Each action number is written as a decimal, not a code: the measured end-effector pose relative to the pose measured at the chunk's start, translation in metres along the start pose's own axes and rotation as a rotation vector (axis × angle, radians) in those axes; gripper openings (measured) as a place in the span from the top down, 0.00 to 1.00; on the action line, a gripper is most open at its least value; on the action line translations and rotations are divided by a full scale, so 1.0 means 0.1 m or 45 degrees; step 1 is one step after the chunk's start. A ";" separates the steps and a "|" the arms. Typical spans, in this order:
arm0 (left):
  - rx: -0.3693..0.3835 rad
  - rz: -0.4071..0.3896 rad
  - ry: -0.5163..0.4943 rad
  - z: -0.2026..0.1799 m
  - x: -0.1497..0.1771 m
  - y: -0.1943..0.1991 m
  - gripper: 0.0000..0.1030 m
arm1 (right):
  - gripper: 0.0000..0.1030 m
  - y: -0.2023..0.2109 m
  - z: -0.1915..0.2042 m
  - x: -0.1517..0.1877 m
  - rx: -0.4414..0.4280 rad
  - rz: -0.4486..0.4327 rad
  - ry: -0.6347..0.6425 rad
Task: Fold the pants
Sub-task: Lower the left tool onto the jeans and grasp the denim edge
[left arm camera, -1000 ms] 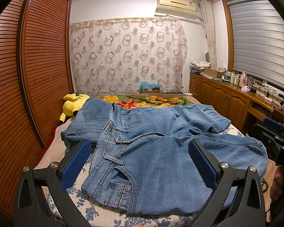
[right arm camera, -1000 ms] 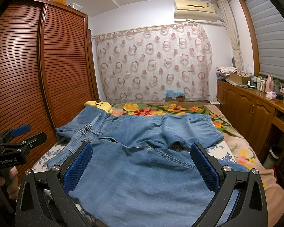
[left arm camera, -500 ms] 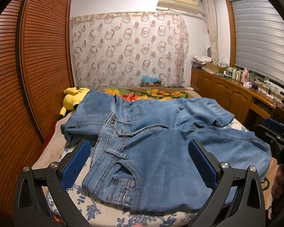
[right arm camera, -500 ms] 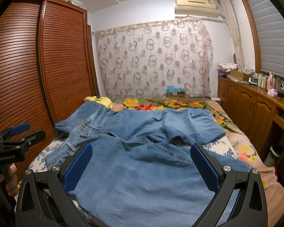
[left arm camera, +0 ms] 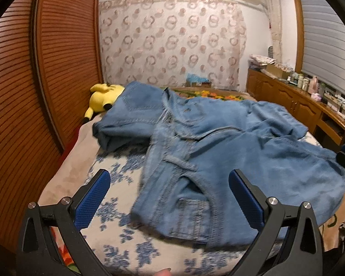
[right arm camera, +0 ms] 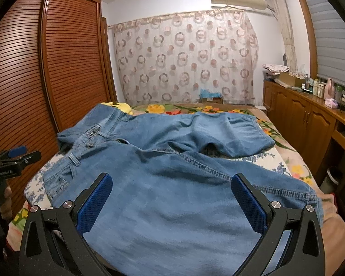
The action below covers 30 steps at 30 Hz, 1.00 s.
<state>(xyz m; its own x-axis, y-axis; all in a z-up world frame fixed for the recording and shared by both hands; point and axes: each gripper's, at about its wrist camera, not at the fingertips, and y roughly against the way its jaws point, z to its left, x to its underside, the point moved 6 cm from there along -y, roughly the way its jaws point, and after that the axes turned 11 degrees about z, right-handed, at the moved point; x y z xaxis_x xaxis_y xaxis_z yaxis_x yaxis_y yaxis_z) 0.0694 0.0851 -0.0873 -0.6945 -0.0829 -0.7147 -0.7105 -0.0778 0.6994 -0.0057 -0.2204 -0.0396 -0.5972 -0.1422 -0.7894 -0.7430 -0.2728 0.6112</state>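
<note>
So the jeans (left arm camera: 230,151) are lying spread out across the bed (left arm camera: 117,179), waistband end toward the wooden wardrobe (left arm camera: 64,69), legs running away from it, and there's a yellow plush toy (left arm camera: 103,96) tucked right beside the waist end. Left gripper (left arm camera: 170,197) is hovering over the waistband corner nearest the wardrobe, fingers spread wide, nothing in them. Right gripper (right arm camera: 172,200) is farther from the wardrobe, over the near leg, also spread wide and empty. My take: nothing's folded yet, so pinch the near edge at both ends together and carry it over evenly, or the denim will bunch. Smooth that crumpled far leg first. Containers: just a cardboard box (right arm camera: 287,78) on the cabinet opposite the wardrobe, can't tell what's in it
</note>
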 end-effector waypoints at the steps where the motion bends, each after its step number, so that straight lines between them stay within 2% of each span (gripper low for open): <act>1: -0.003 0.007 0.006 0.04 0.02 -0.02 0.00 | 0.00 -0.01 0.00 -0.01 -0.001 0.007 -0.001; 12: 0.022 0.141 0.050 0.32 0.39 -0.33 0.00 | 0.00 -0.08 -0.01 0.06 -0.005 0.060 0.032; 16: 0.070 0.169 0.067 0.39 0.48 -0.38 0.08 | 0.00 -0.17 -0.03 0.09 0.006 0.097 0.045; 18: 0.105 0.175 0.076 0.39 0.50 -0.39 0.16 | 0.00 -0.20 -0.02 0.10 0.010 0.118 0.060; 23: 0.185 0.213 0.118 0.38 0.56 -0.47 0.45 | 0.00 -0.19 0.02 0.07 0.005 0.145 0.079; 30: 0.202 0.236 0.115 0.35 0.59 -0.57 0.56 | 0.00 -0.18 0.06 0.14 0.007 0.160 0.108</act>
<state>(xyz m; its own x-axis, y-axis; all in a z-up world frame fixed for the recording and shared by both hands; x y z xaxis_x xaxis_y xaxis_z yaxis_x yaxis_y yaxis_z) 0.0647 0.1194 -0.1699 -0.8064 -0.1701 -0.5663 -0.5861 0.1033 0.8036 -0.0023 -0.2114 -0.0613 -0.6582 -0.2552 -0.7082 -0.6656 -0.2423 0.7059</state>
